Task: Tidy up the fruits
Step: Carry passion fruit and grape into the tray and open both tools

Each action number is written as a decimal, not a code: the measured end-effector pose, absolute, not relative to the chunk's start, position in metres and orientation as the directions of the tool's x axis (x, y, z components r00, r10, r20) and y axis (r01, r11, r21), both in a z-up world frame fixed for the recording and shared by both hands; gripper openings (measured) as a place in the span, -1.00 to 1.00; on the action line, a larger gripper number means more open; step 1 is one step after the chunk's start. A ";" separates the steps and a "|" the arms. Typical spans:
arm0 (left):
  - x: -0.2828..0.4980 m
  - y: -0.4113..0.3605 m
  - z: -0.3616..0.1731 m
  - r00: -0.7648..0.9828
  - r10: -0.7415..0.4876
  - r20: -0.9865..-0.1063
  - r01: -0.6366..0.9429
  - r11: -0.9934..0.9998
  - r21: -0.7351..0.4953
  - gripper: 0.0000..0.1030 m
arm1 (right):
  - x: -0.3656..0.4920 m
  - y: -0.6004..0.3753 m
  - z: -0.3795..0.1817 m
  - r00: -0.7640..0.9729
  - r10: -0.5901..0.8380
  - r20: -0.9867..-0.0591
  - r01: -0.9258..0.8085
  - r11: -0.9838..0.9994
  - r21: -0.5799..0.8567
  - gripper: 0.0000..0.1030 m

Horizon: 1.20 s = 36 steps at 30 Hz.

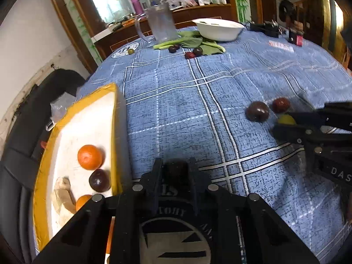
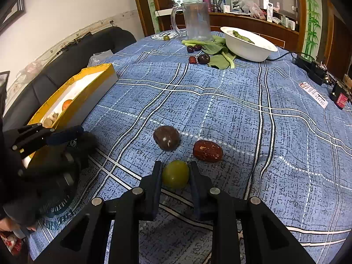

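- While my left gripper (image 1: 173, 171) idles beside the yellow-rimmed box (image 2: 92, 83), jaws partly open and empty, that box already holds oranges (image 1: 90, 157) and a dark plum (image 1: 99, 180).
- Centre cloth: brown fruit (image 2: 166, 140) just ahead of my right gripper.
- My right gripper (image 2: 176, 176) straddles the green fruit (image 2: 176, 174); pads near its sides, contact uncertain.
- Close gently, centred, low; it looks round and may roll.
- Red date (image 2: 208, 150) just beside: keep clear.
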State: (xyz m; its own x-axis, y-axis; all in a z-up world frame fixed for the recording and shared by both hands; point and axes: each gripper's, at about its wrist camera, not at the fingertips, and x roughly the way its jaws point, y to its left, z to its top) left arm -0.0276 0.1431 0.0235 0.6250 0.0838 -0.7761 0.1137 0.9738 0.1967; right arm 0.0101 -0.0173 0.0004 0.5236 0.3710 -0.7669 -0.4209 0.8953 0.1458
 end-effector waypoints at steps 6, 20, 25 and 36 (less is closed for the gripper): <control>-0.044 0.158 0.037 0.648 0.019 -0.761 0.077 0.993 0.090 -0.59 | 0.009 -0.025 0.004 0.525 0.399 -0.752 -0.413 0.892 0.184 -0.51; -0.102 0.235 0.079 0.727 -0.003 -0.687 -0.103 0.988 -0.113 -0.58 | 0.005 -0.043 0.015 0.403 0.693 -0.598 -0.444 0.719 0.535 -0.50; -0.120 0.276 0.071 0.711 0.041 -0.702 -0.200 0.969 -0.146 -0.58 | -0.006 -0.033 0.020 0.433 0.665 -0.609 -0.446 0.745 0.496 -0.50; -0.141 0.308 0.057 0.697 0.071 -0.714 -0.272 0.947 -0.171 -0.58 | -0.054 0.047 0.050 0.403 0.668 -0.625 -0.589 0.713 0.381 -0.49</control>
State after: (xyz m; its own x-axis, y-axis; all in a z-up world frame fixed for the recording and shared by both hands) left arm -0.1412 0.3077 0.0566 0.6966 0.0707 -0.7140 -0.2719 0.9469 -0.1715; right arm -0.0539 0.0465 0.0502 0.4034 0.6680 -0.6253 -0.5891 0.7125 0.3812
